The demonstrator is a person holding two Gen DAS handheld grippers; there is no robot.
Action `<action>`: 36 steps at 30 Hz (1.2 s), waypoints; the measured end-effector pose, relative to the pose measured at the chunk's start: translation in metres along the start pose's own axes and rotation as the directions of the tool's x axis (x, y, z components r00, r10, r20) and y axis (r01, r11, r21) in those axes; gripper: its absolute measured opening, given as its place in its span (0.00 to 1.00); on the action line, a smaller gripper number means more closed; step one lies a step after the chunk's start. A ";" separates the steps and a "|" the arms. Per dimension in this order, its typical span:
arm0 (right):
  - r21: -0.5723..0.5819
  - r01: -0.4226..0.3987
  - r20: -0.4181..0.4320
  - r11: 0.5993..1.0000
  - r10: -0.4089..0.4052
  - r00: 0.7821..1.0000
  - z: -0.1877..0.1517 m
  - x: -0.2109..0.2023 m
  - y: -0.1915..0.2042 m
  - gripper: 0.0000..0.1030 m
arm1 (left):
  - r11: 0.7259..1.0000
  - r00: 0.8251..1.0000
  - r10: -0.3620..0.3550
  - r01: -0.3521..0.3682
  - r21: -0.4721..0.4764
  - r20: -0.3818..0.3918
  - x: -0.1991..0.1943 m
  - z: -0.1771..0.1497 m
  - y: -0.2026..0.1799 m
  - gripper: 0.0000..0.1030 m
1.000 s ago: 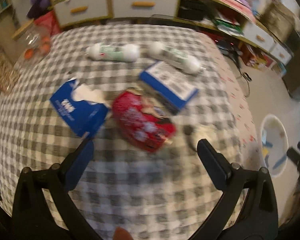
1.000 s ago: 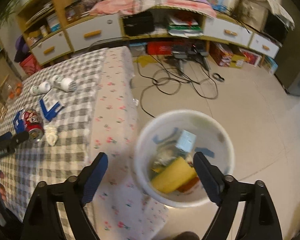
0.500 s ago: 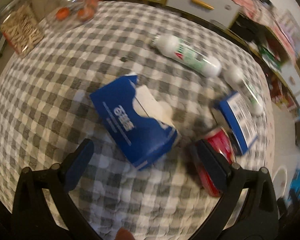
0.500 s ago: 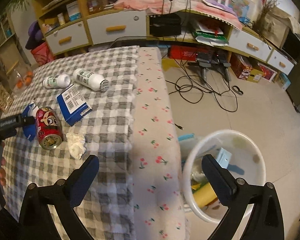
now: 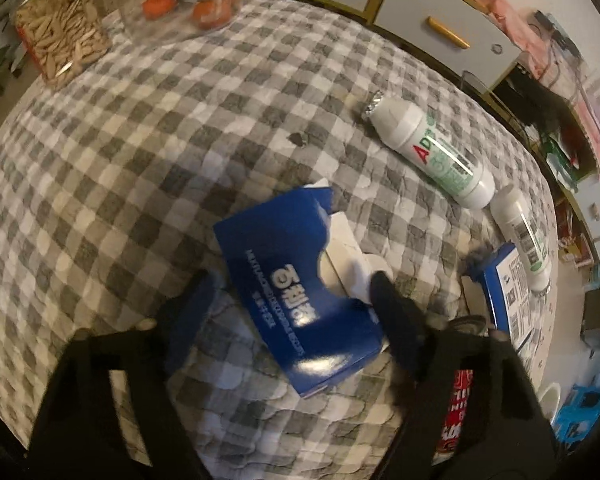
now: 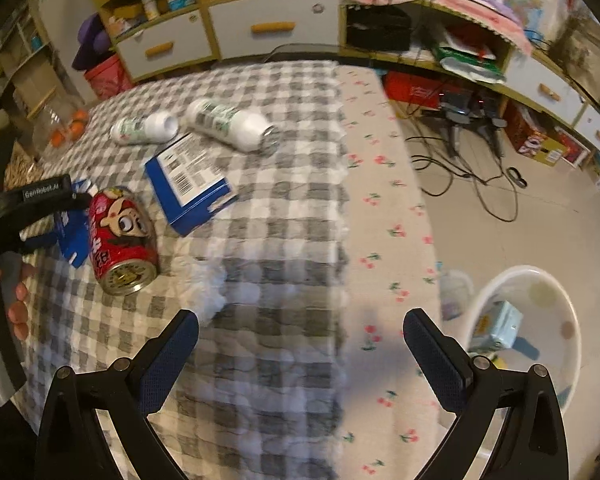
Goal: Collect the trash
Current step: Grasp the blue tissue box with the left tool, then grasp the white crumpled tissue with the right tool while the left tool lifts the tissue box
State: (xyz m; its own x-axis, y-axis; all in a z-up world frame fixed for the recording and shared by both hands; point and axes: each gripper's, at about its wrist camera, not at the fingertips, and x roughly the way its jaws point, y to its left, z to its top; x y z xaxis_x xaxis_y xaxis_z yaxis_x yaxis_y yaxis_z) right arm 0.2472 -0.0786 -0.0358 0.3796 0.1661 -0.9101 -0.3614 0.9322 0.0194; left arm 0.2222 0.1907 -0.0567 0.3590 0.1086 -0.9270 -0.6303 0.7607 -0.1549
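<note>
A torn blue tissue box (image 5: 288,280) with white tissue showing lies on the checked tablecloth (image 5: 140,160). My left gripper (image 5: 290,304) points down at it, jaws closing, with the box between the blurred fingers; I see no firm press on it. A red drink can (image 6: 122,240) lies beside it, then a flat blue carton (image 6: 190,182) and two white bottles (image 6: 230,122) (image 6: 144,128). My right gripper (image 6: 300,320) is wide open and empty over the table's edge, with a crumpled white tissue (image 6: 210,292) by its left fingertip. The white bin (image 6: 556,312) on the floor holds trash.
A glass jar of wooden sticks (image 5: 56,36) and a glass bowl of orange fruit (image 5: 184,4) stand at the table's far side. Drawer cabinets (image 6: 260,28) line the wall. Cables (image 6: 480,176) trail over the floor. A hand (image 6: 16,300) holds the left gripper.
The left gripper shifted from over the red can to the blue tissue box, dropped closer, and its jaws narrowed. The right gripper swung from above the bin to the table's edge.
</note>
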 end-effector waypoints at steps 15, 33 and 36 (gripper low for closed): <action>-0.064 0.025 -0.047 0.998 -0.028 0.998 0.010 0.044 0.050 0.98 | 0.983 0.984 -0.180 0.180 0.029 0.011 -0.032 -0.003 0.018 0.41; -0.041 -0.038 0.003 0.998 0.039 0.999 0.021 0.022 0.057 0.19 | 0.964 0.972 -0.236 0.234 0.127 -0.001 -0.062 -0.026 0.019 0.41; -0.033 -0.047 0.022 0.998 0.048 0.999 0.018 0.010 0.045 0.19 | 0.956 0.966 -0.257 0.255 0.144 -0.003 -0.068 -0.031 0.011 0.41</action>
State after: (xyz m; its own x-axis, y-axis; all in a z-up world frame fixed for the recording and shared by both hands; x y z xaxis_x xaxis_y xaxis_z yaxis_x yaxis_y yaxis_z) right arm 0.2499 -0.0290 -0.0366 0.3806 0.2173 -0.8989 -0.4069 0.9122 0.0482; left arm 0.1697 0.1723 -0.0057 0.5067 -0.0924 -0.8572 -0.4124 0.8471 -0.3351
